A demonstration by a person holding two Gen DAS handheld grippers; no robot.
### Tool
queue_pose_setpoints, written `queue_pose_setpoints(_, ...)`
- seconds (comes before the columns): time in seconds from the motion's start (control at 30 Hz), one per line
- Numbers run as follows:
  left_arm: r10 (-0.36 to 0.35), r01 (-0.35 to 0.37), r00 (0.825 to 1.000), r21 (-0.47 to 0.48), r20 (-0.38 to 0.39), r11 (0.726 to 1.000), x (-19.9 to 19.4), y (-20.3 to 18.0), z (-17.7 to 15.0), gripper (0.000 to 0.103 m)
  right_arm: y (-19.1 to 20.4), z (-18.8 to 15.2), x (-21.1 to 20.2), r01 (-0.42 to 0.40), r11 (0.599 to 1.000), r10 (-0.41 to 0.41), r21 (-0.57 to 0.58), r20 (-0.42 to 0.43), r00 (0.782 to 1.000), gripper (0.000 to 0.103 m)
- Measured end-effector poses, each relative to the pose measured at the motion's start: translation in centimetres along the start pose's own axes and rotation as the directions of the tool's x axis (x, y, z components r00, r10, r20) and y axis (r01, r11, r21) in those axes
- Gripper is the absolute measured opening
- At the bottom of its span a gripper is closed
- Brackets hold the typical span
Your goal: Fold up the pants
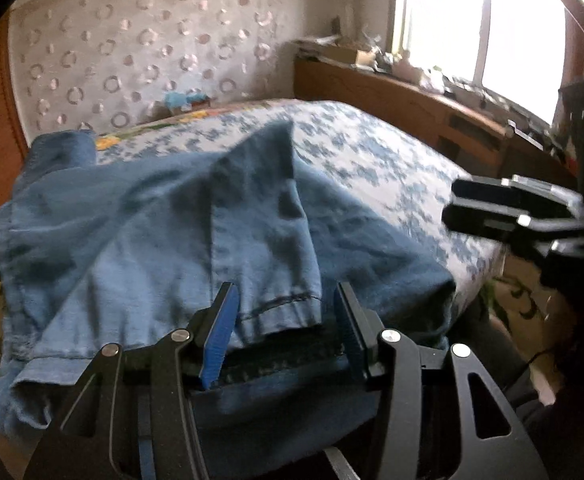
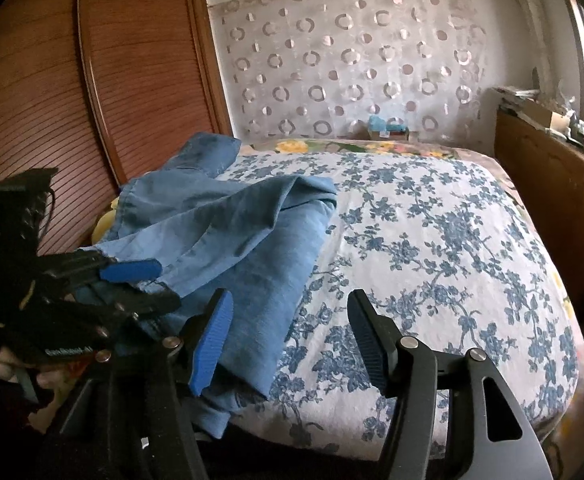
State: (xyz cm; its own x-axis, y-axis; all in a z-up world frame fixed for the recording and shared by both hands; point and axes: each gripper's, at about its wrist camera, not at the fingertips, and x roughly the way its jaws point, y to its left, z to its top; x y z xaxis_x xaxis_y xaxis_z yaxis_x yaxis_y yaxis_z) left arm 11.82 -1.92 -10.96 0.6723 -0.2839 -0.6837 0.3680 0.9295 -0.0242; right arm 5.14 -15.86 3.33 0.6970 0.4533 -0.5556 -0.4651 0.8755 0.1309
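1. Left wrist view: the left gripper (image 1: 283,320) has its jaws apart, with a hemmed leg end of the blue pants (image 1: 171,220) lying between them; the pads seem not to press it, though blur makes this uncertain. The pants spread ahead of it on the bed (image 1: 392,160).
2. Right wrist view: the right gripper (image 2: 287,340) stands wide apart and empty, the pants just left of it.
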Motion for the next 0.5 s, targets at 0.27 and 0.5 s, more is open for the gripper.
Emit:
queue_pose_setpoints(0.27,0.126,-0.128,0.991,0.051,0.047,0.991,-1.8,2.6,2.0,0.005,-0.4,0.1,-0.3,-0.010,1.000,0.010,0.014,0.011,1.000,0.062)
queue_pose_setpoints(0.5,0.236,-0.233,0.968,-0.041,0.087,0.972,-4.3,10.2,5.8,0.005,-0.4,0.2,0.2,-0.016,1.000,0.016,0.014,0.010,1.000,0.062)
